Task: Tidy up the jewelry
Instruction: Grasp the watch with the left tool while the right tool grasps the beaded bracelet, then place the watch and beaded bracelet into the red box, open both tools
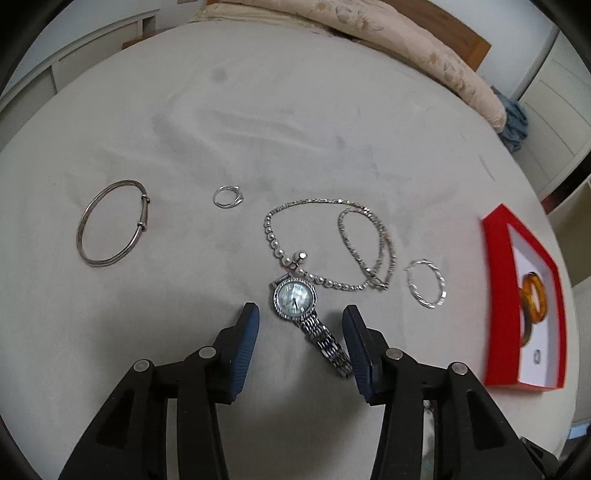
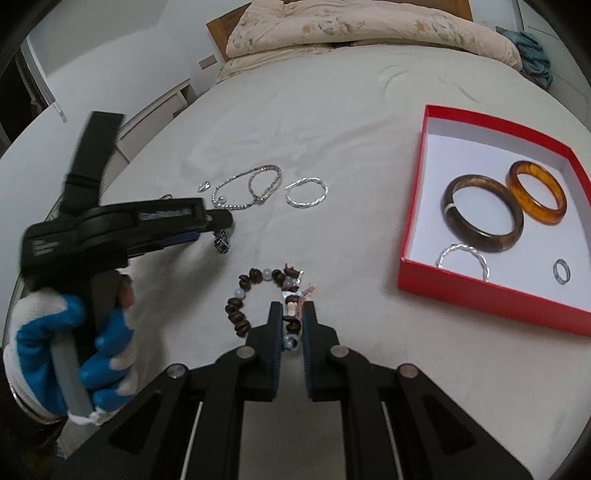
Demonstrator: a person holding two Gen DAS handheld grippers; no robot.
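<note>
My left gripper point(image 1: 301, 312) is open just above the bed sheet, its fingers on either side of a silver watch point(image 1: 295, 295). Beyond it lie a pearl and silver necklace point(image 1: 332, 240), a twisted silver hoop point(image 1: 426, 282), a small ring point(image 1: 227, 195) and a silver bangle point(image 1: 112, 221). My right gripper point(image 2: 293, 308) is shut on a brown and blue bead bracelet point(image 2: 240, 310) that lies on the sheet. The red box point(image 2: 480, 299) to the right holds a dark bangle point(image 2: 482, 214), an amber bangle point(image 2: 537, 192), a twisted hoop point(image 2: 463, 260) and a ring point(image 2: 561, 271).
A folded floral quilt point(image 2: 351, 26) lies along the head of the bed. A blue cloth point(image 2: 532, 55) sits at the far right corner. White cabinets point(image 1: 74, 70) stand beyond the bed's left edge. The gloved hand point(image 2: 70, 350) holds the left gripper in the right wrist view.
</note>
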